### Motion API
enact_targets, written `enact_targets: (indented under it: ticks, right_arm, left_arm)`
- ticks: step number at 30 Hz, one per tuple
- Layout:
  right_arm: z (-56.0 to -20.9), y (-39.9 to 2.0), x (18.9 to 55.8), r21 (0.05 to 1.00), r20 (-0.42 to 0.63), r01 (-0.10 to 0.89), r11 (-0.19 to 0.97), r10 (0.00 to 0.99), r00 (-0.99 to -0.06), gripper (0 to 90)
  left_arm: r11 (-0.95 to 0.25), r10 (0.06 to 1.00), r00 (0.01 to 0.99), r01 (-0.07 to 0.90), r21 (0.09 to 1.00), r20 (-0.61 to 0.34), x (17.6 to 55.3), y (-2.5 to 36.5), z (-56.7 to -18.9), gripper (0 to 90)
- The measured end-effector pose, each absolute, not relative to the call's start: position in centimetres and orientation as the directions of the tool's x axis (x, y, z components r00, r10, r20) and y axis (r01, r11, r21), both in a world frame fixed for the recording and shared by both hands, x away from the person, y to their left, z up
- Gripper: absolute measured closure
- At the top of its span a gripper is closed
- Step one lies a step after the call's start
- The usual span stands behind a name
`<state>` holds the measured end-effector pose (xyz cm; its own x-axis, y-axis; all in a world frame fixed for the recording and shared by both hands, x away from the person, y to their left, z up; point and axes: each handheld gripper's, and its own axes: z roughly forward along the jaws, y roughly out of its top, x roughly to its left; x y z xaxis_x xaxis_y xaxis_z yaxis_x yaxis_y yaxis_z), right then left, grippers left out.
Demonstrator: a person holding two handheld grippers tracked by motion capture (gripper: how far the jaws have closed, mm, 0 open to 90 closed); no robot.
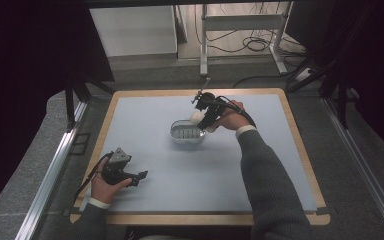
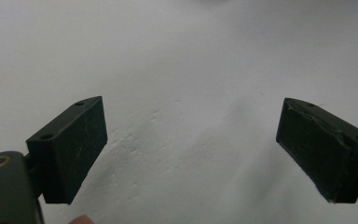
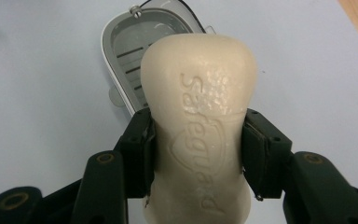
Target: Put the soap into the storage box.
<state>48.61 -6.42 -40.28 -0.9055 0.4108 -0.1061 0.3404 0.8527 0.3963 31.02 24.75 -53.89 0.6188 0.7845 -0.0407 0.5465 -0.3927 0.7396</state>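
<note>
Nearest the person, the left claw rests low on the desk at its front-left, held in the left hand. In the left gripper view its two black jaws stand wide apart with nothing between them, only the pale blue-grey mat beneath; a fingertip is cut off at the bottom edge.

Farther out, near the middle of the desk, the right claw is held by the right hand above the far right edge of an oval soap dish. Its jaws are closed on a cream soap bar, gripping it across its narrowed waist. The bar's long axis runs along the jaws, pointing away from the camera toward the dish; embossed lettering and a shield mark face up. Its near end is cut off at the bottom of the right gripper view.

The dish, white-rimmed with a slotted grey insert, lies on the mat beyond the bar, which hides most of its right half. A small fitting sits at its far rim, too small to identify.

Beyond the desk, a metal frame and loose cables lie on the floor.
</note>
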Motion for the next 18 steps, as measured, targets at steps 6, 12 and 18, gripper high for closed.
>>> enact_targets:
  ticks: [6, 12, 18]
  right_arm:
    - [-41.6, -4.9, 49.0, 0.372, -0.096, 0.334, 0.866, 0.394, -0.914, 49.6]
    - [-42.3, -4.1, 49.3, 0.361, -0.091, 0.321, 0.876, 0.375, -0.922, 49.6]
    - [-42.5, -3.4, 49.5, 0.358, -0.092, 0.3, 0.884, 0.353, -0.931, 49.6]
  left_arm:
    - [-0.396, 0.784, 0.62, 0.547, 0.738, -0.039, 31.0, 24.7, -53.9, 9.1]
    - [-0.4, 0.782, 0.622, 0.547, 0.735, -0.038, 31.1, 24.7, -54.0, 9.1]
    - [-0.398, 0.783, 0.621, 0.547, 0.737, -0.038, 31.1, 24.7, -53.9, 9.1]
